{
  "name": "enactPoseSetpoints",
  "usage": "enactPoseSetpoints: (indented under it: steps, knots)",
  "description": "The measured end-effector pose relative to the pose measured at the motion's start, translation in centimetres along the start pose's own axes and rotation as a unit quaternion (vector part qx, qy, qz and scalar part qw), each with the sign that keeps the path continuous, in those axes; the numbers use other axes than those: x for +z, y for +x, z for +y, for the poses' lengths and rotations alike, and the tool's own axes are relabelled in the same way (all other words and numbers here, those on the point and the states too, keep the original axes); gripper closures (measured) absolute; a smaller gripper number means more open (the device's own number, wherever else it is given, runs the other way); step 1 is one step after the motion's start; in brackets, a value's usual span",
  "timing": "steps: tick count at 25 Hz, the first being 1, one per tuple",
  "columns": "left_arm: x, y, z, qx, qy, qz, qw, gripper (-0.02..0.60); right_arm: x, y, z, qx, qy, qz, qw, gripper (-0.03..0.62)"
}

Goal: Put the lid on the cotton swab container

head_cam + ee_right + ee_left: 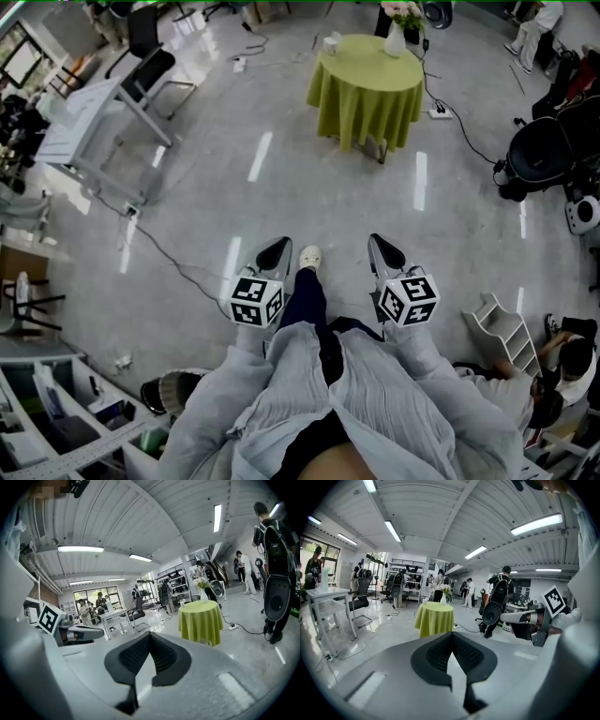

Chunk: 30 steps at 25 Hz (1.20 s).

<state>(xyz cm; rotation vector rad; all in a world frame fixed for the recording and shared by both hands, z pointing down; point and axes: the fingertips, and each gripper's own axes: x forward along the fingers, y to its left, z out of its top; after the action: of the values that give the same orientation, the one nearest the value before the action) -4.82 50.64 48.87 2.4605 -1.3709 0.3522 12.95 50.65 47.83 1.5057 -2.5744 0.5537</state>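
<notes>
Standing well apart from the round surface (366,89) under its yellow-green cloth, the person holds both tools low in front of the body. The left gripper (277,247) has its jaws pressed together at the tips with nothing between them, and the right gripper (379,246) is the same.

The cotton swab container and its lid I cannot make out. Only a vase with flowers (395,39) and a small white object (332,42) show on the cloth, too small to name.

The risks, as I judge them:
- A cable (169,253) runs over the floor (281,187) and could catch a foot on the way.
- The vase stands near the edge, so a careless reach may knock it over.
- The jaws must open before any grasp.

The room is a big open hall with a shiny grey floor, a white desk (89,117), an office chair (155,70) and ceiling lamps. Other people stand far behind.
</notes>
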Motion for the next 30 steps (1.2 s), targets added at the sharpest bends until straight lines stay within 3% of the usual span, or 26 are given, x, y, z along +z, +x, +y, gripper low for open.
enactPoseSetpoints:
  steps: [13, 30]
  knots:
    - [6.0, 9.2, 4.9, -0.013, 0.006, -0.011, 0.9998, 0.565, 4.3, 9.3, -4.3, -0.015, -0.001, 0.004, 1.000, 0.592]
    - [10.8, 16.8, 14.5, -0.014, 0.000, -0.006, 0.9999, 0.565, 9.1, 21.1, -6.7, -0.024, -0.002, 0.015, 1.000, 0.592]
